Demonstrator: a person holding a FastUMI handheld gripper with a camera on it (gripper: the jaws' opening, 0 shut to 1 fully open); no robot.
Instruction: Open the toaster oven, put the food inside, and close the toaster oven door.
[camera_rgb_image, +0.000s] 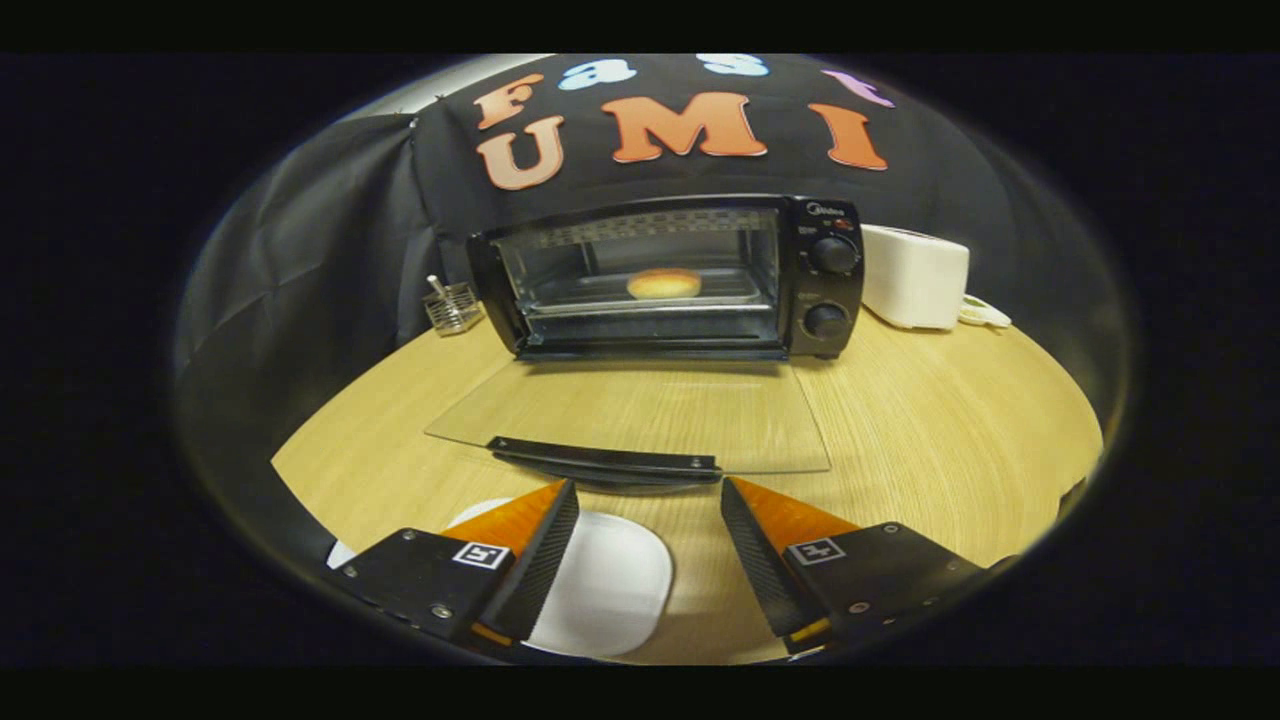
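Note:
A black toaster oven stands at the back of the round wooden table. Its glass door lies folded down flat toward me, with the dark handle along its near edge. A golden bun rests on the tray inside the oven. My gripper is open and holds nothing; its fingertips hover just short of the door handle. A white plate lies on the table below and between the fingers, partly covered by the left finger.
A white toaster stands to the right of the oven, with a small white object beside it. A small clear holder sits to the oven's left. Black cloth walls close in behind the table.

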